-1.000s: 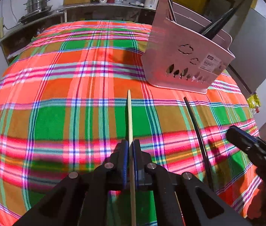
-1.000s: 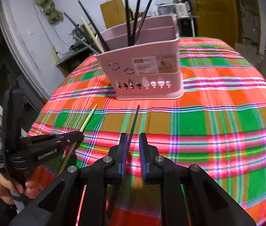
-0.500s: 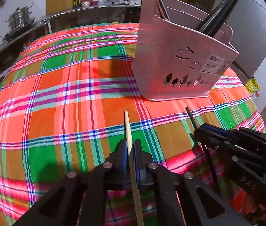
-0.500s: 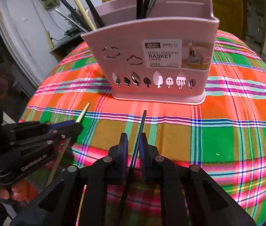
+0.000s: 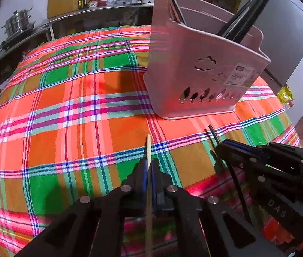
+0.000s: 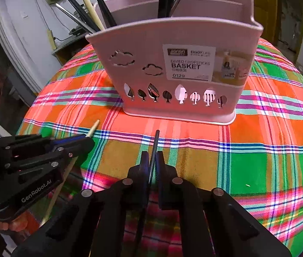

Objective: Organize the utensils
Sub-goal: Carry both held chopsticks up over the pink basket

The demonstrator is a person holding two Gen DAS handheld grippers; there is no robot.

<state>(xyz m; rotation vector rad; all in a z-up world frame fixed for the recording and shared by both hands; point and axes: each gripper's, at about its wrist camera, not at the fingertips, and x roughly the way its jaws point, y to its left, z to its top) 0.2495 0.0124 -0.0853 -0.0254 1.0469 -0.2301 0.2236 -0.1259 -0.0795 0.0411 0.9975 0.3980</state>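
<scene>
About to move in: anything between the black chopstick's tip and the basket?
Nothing: only bare tablecloth lies between the black chopstick and the basket, clearest in the right wrist view.

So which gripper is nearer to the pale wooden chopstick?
Left. The left gripper is shut on the pale wooden chopstick. The right gripper is beside it, shut on a thin black chopstick instead.

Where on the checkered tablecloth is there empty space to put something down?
The tablecloth lies bare left of the pink basket, out to its far and left edges. It is also bare right of the basket in the right wrist view. The near strip in front of the basket is crowded: the left gripper grips a wooden chopstick and the right gripper a black chopstick.
</scene>
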